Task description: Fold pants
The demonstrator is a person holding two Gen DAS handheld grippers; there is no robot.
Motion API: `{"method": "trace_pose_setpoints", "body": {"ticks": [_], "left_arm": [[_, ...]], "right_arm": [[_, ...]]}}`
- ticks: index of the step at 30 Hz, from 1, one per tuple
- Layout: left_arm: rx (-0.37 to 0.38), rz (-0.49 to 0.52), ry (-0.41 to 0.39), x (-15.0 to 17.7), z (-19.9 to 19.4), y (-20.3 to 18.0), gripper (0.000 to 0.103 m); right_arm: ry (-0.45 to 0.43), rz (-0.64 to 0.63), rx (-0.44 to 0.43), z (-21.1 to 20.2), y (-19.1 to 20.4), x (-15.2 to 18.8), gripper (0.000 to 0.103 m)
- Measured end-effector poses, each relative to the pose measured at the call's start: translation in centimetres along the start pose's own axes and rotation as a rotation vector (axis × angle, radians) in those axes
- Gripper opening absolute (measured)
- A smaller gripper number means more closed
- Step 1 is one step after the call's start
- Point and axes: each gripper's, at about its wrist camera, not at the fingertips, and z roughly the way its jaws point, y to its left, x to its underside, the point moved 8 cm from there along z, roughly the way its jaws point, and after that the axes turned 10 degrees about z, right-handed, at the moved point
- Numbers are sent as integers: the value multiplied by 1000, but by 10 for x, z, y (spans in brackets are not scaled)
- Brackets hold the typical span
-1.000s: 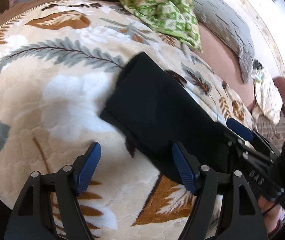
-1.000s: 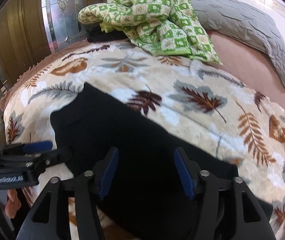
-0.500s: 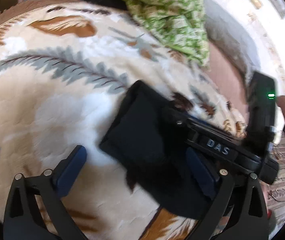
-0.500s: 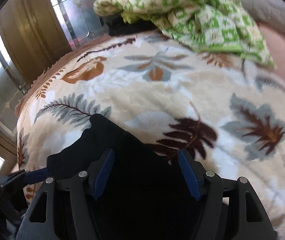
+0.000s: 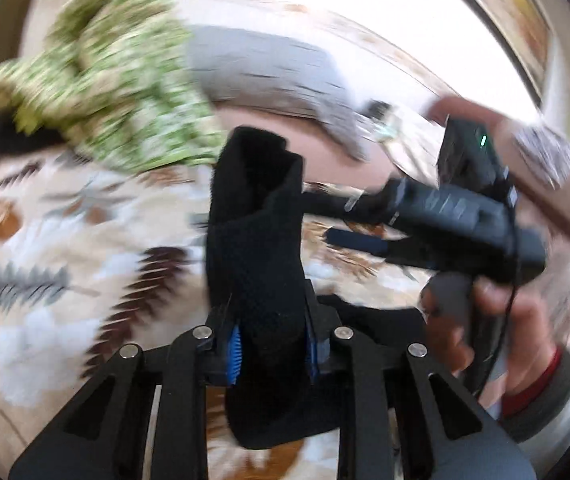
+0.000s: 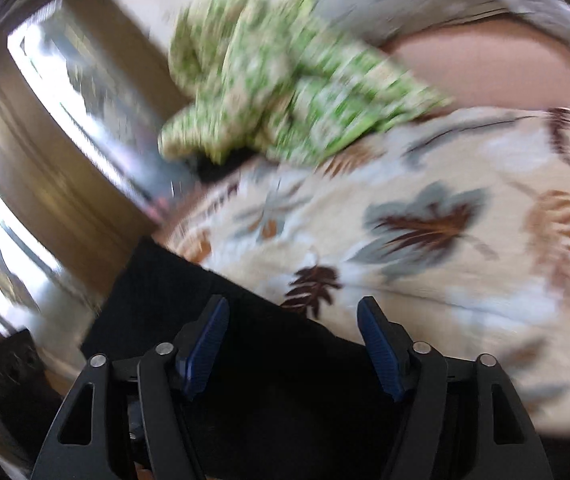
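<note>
Left wrist view: the left gripper [image 5: 272,354], whose fingers stood wide apart half a second ago, has just closed and now clamps the folded black knit pants [image 5: 255,240], lifting one end off the leaf-print quilted bed cover [image 5: 65,240]. The fold looks finished, with relocation starting.

Right wrist view: the right gripper [image 6: 293,346] has just opened further; its fingers stand apart over the pants [image 6: 269,380], gripping nothing.
</note>
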Motion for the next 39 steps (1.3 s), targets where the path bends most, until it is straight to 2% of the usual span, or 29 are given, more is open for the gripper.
{"method": "trace_pose_setpoints", "body": {"ticks": [1, 3, 6, 7, 9, 11, 12, 13, 14, 16, 17, 18, 19, 23, 24, 25, 27, 29, 30, 31, 33, 35, 39], "left_arm": [[4, 43, 5, 1, 5, -15, 21], [5, 111, 25, 7, 17, -39, 21], [23, 176, 65, 18, 35, -71, 21], [20, 202, 73, 21, 39, -80, 21], [12, 252, 83, 29, 44, -97, 21], [21, 273, 96, 37, 43, -108, 21], [29, 281, 106, 39, 44, -113, 21], [33, 287, 118, 41, 42, -118, 21], [54, 285, 123, 41, 40, -121, 23], [136, 245, 133, 38, 29, -129, 31], [190, 218, 141, 38, 23, -132, 45], [237, 193, 150, 38, 16, -132, 60], [252, 178, 148, 38, 10, -129, 64], [165, 205, 159, 43, 6, -106, 64], [132, 209, 171, 45, 9, -98, 64], [113, 207, 184, 47, 12, -93, 64], [79, 195, 197, 48, 13, -82, 64], [37, 190, 187, 43, 14, -70, 64], [23, 197, 181, 41, 15, -68, 64], [11, 205, 178, 39, 17, -65, 64], [-12, 230, 179, 36, 25, -64, 64], [-13, 243, 184, 37, 33, -66, 64], [-17, 250, 233, 48, 53, -70, 64]], "right_arm": [[-44, 37, -4, -27, -9, -4, 81], [-102, 100, 3, -65, -26, -8, 84], [-142, 217, -36, -103, -49, -7, 89], [-145, 257, -60, -111, -55, -2, 94], [-106, 309, -88, -112, -62, 11, 95], [-56, 305, -60, -102, -67, 21, 95], [-26, 293, -15, -94, -72, 26, 84], [-10, 275, 2, -90, -73, 30, 45], [-6, 256, 16, -90, -77, 31, 20], [-12, 251, 45, -98, -88, 35, 15], [-9, 249, 34, -103, -92, 36, 15], [-23, 223, 63, -110, -95, 38, 14], [-33, 199, 99, -115, -98, 39, 14], [-40, 156, 276, -128, -134, 49, 16], [-24, 141, 320, -123, -145, 53, 22], [-8, 134, 357, -119, -153, 57, 34], [-15, 128, 384, -115, -163, 60, 36], [-43, 125, 385, -124, -160, 58, 47], [-68, 119, 421, -133, -160, 56, 59], [-107, 106, 462, -148, -158, 54, 61], [-145, 88, 460, -166, -149, 53, 61], [-147, 70, 429, -175, -136, 58, 61], [-105, -27, 391, -164, -107, 72, 59]]}}
